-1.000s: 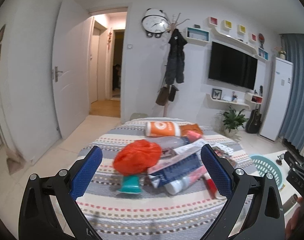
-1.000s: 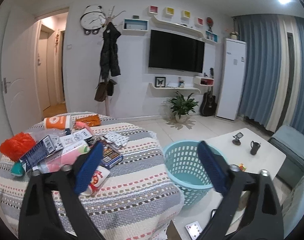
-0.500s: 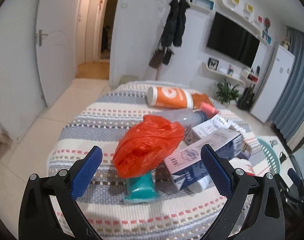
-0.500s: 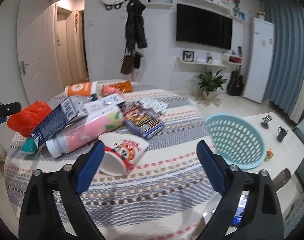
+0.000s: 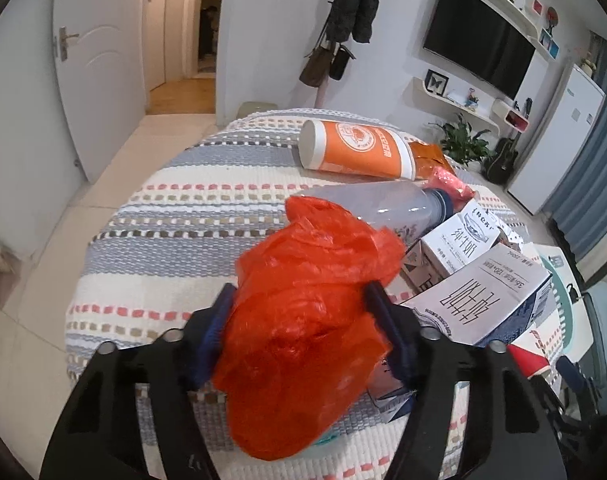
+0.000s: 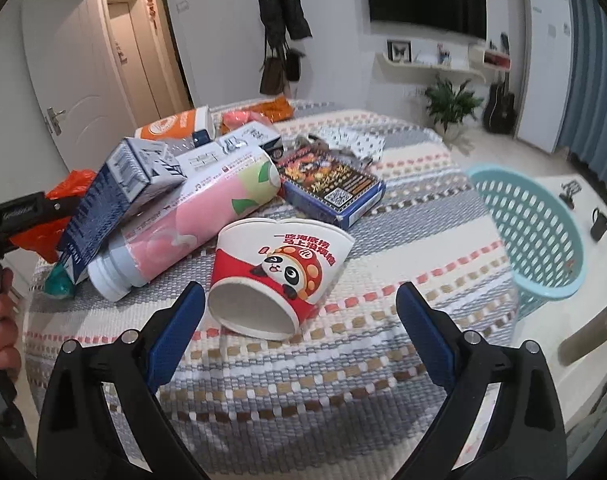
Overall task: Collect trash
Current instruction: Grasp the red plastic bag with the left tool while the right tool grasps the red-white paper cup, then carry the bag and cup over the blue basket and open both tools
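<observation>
A crumpled orange-red plastic bag (image 5: 303,320) lies on the striped round table (image 5: 175,216). My left gripper (image 5: 299,312) is shut on the bag, its blue pads pressing both sides. The bag also shows at the left edge of the right wrist view (image 6: 69,184). My right gripper (image 6: 299,312) is open, its pads either side of a red and white paper cup (image 6: 275,276) lying on its side. A teal basket (image 6: 535,236) stands to the right of the table.
The pile holds an orange canister (image 5: 359,152), a clear bottle (image 5: 379,204), milk cartons (image 5: 483,304), a pink bottle (image 6: 191,220) and a dark snack box (image 6: 331,188). A white low table (image 6: 583,200) sits beyond the basket.
My left gripper has moved forward and down and closed on the orange bag. My right gripper has moved in close to the paper cup, still open.
</observation>
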Demonstrator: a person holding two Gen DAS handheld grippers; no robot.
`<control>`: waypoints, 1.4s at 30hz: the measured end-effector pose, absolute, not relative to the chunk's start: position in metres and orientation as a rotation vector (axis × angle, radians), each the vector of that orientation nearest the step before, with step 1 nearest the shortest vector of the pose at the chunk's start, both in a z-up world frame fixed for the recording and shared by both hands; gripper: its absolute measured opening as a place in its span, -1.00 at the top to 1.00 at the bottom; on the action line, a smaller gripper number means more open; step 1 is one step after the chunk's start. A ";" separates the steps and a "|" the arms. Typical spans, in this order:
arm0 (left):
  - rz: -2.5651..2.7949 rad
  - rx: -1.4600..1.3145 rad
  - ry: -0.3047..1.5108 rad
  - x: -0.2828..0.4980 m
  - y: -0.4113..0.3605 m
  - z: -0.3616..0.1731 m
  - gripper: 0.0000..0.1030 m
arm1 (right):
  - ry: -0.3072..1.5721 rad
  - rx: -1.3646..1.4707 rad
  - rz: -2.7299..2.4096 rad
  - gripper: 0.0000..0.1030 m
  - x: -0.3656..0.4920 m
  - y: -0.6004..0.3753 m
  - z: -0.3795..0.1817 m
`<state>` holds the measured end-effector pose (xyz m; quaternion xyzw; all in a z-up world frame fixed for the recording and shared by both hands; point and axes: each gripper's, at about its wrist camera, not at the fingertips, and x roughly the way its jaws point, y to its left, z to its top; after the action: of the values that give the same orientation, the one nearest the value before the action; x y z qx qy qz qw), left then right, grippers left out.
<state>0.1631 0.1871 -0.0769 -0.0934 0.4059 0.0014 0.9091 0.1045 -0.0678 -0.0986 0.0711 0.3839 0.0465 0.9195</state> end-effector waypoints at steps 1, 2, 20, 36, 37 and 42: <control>0.000 -0.193 0.833 0.162 0.187 -0.076 -0.04 | 0.802 0.155 0.097 -0.78 0.108 -0.068 -0.100; -0.002 -0.193 0.827 0.161 0.187 -0.075 0.04 | 0.820 0.167 0.103 -0.78 0.112 -0.068 -0.102; -0.131 -0.192 0.616 0.117 0.156 -0.009 0.23 | 0.773 0.100 0.121 -0.33 0.116 -0.064 -0.086; -0.240 -0.153 0.506 0.115 0.064 0.043 0.23 | 0.578 0.162 -0.044 -0.33 0.111 -0.171 -0.026; -0.247 -0.143 0.506 0.119 0.054 0.044 0.23 | 0.572 0.162 -0.062 -0.33 0.112 -0.180 -0.024; -0.298 -0.094 0.525 0.135 -0.001 0.040 0.23 | 0.587 0.190 -0.143 -0.33 0.123 -0.240 -0.030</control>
<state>0.1355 -0.0012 0.0403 -0.0461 0.2582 -0.1469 0.9537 0.1232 -0.2400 -0.0302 0.0935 0.2887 -0.0703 0.9502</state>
